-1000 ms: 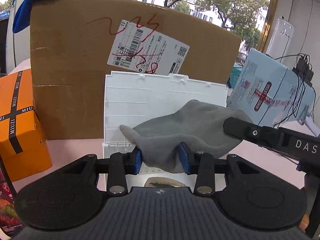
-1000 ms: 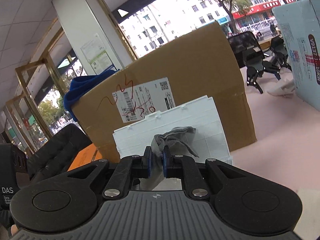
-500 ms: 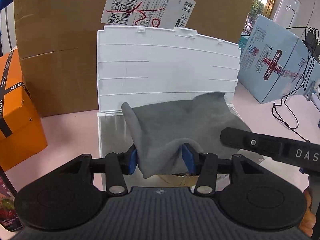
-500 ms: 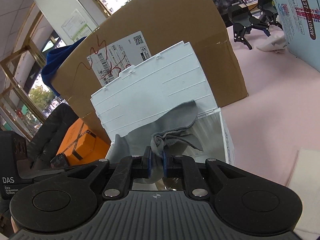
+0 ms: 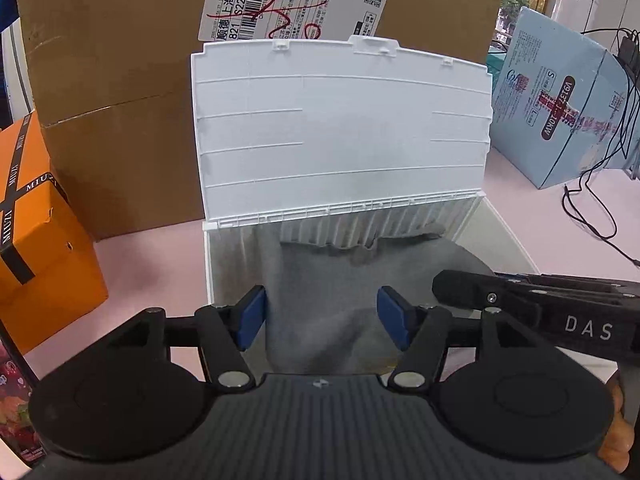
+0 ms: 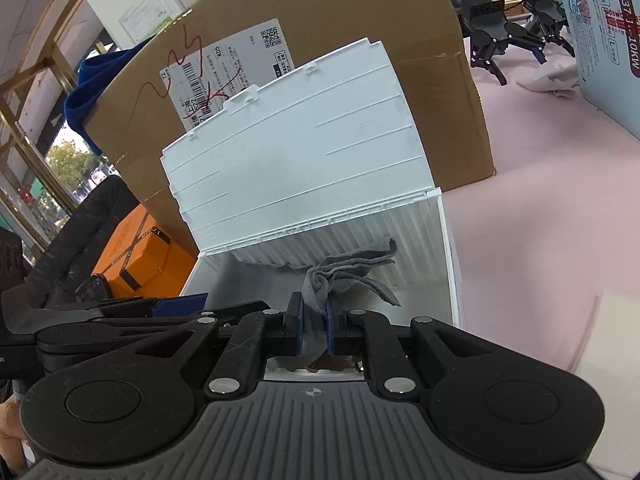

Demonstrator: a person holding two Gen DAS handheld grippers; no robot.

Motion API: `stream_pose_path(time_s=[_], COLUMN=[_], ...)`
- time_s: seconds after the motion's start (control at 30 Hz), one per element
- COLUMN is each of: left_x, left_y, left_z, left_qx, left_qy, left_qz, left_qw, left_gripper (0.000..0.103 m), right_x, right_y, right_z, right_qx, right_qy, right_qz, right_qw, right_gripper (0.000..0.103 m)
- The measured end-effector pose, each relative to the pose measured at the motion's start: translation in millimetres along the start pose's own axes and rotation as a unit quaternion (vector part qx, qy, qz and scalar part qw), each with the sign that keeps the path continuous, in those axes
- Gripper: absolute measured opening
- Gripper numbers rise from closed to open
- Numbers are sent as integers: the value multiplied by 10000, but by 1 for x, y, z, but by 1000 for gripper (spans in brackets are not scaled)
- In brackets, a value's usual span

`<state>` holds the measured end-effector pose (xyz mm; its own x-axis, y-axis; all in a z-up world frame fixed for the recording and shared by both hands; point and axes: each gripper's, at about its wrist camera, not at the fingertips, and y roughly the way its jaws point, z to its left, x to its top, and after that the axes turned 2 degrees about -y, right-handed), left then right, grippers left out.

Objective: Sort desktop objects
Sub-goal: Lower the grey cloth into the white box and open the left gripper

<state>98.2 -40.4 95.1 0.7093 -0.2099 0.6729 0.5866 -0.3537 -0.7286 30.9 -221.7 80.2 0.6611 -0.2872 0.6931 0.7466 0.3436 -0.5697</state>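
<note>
Grey cloth (image 5: 320, 288) lies draped inside the white bin (image 5: 502, 226), its far edge against the ribbed back wall below the raised lid (image 5: 340, 132). Left gripper (image 5: 322, 316): jaws spread wide, blue pads either side of the cloth, not pinching it. Right gripper (image 6: 313, 330): jaws closed on a bunched corner of the cloth, over the bin's front. Judgement: cloth is light, limp, non-fragile; it will sag and trail from any hold. Best taken at a gathered fold, as on the right; a single flat layer would likely slip.
</note>
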Motion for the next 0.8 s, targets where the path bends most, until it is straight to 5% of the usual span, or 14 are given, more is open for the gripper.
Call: stream_pose_path(time_s=[0.47,0.57,0.67,0.8], left_x=[-1,0,1,3], left_y=[0,-3,-10,-18], left_z=[-5,-3,1,3], left_qx=[53,60,36,-91], left_qy=[77,-13,-119,-225], left_qz=[-25,-91,-258,-383], left_qw=[10000,9999,9996,9990], left_gripper=[68,70,81,86], right_x=[-1,0,1,3], right_y=[-1,-7,-18,-30], right_z=[5,4,5,7], right_qx=[-129,6,-166,-285], right_qy=[-216,-140,-128,-243], right_qz=[3,-96,-418,-805], right_qw=[9997,9999,9989,9961], right_gripper=[15,28,64,83])
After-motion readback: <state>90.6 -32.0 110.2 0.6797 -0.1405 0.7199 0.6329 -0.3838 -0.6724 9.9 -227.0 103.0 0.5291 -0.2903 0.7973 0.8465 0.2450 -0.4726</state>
